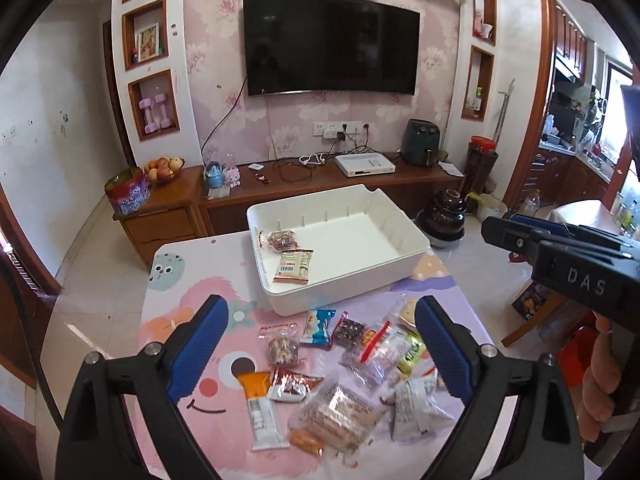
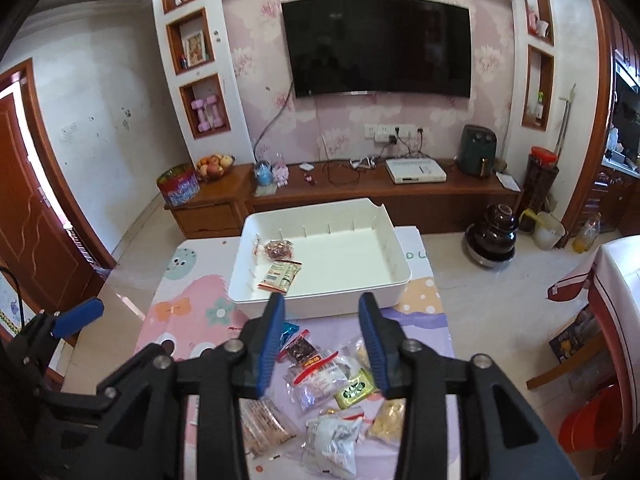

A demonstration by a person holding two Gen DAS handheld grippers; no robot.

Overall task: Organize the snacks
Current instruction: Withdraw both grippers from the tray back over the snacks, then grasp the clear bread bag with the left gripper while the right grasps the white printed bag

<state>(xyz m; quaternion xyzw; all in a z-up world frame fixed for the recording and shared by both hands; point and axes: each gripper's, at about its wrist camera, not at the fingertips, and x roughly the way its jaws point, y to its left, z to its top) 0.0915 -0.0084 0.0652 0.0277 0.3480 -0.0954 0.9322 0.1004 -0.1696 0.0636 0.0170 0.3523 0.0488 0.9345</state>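
I have both grippers hanging above the snacks [image 1: 352,372], a loose pile of wrapped packets on the near half of the table [image 1: 192,320]. The left gripper [image 1: 320,344] is spread wide with nothing between its pads; the right gripper [image 2: 322,344] is open at a narrower gap, also empty.

Two packets already lie in the left end of the white bin [image 1: 416,236], which sits just beyond the pile. These wrappers look light, thin and slick, so I judge they will crumple and slide rather than resist. I would pinch each one across its flat body or by a crimped end seam, not by a loose corner. The white tube [image 1: 262,412] looks stiffer and should take a grip across its middle.

The packets overlap, so lifting one may drag its neighbour. The bin's near wall stands between pile and drop spot; I would need to clear it.
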